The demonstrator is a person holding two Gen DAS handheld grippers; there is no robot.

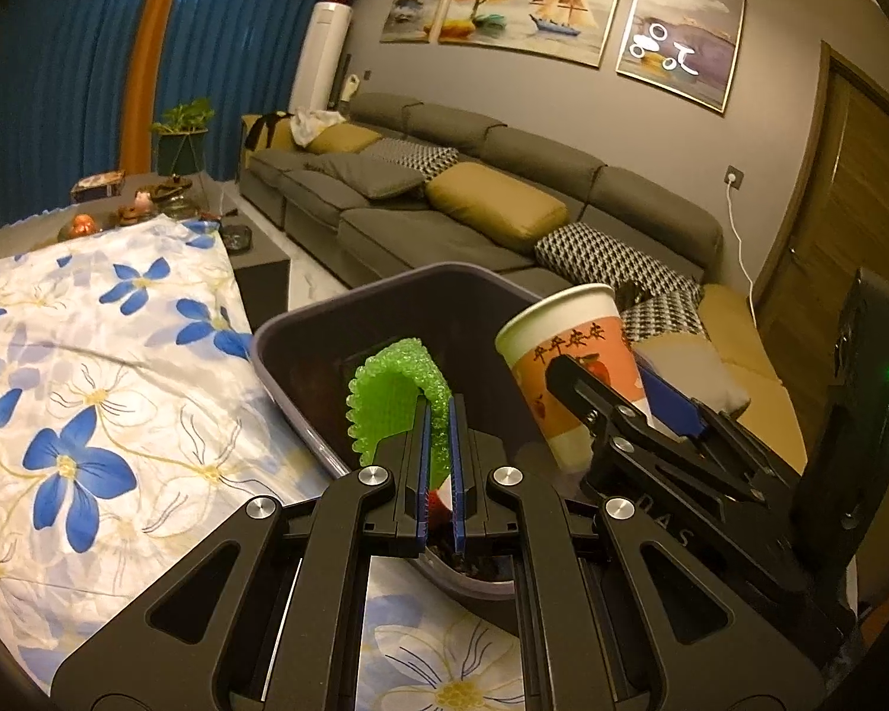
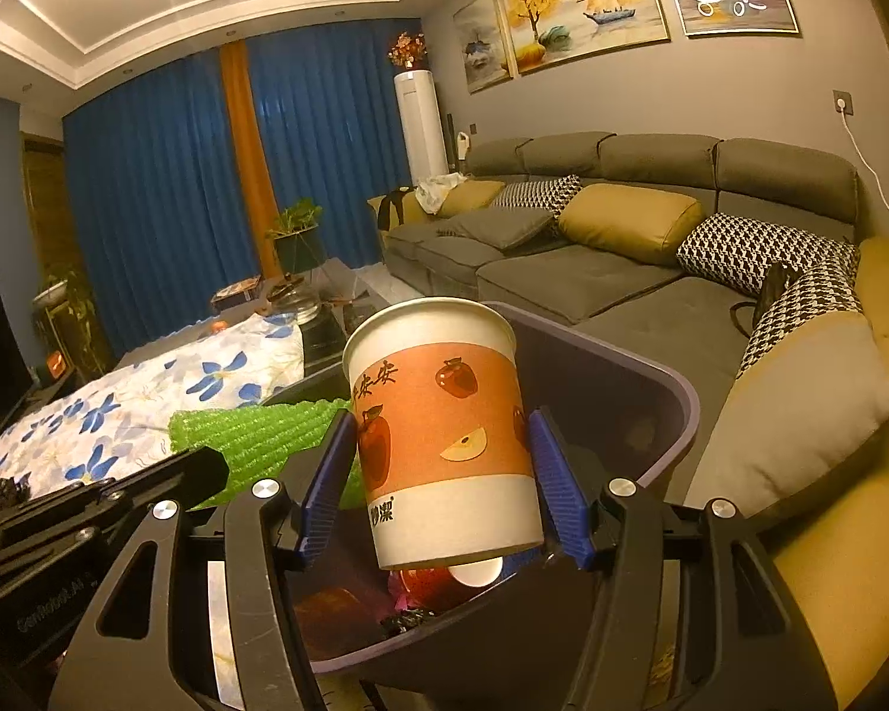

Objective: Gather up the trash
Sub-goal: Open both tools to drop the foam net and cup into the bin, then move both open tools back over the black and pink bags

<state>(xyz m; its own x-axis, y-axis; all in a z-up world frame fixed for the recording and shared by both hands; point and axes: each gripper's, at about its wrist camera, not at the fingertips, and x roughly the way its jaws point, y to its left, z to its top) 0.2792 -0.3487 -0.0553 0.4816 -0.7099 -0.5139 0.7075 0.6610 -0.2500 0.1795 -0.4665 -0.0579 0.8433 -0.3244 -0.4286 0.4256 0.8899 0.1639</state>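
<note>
Together, left claw (image 1: 438,415) on foam (image 1: 394,397), right claw (image 2: 441,468) on cup (image 2: 438,432).

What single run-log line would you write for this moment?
left claw: shut on green foam | right claw: shut on paper cup | both over bin | trash in bin

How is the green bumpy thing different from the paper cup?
The green foam sheet is soft, bent over and one colour; the paper cup is stiff, round and printed with apples on an orange band. The left tongs are squeezed nearly shut on the thin foam sheet, while the right tongs stand wide around the cup. The cup is held upright; the foam sheet droops. Both are held over the dark bin.
</note>
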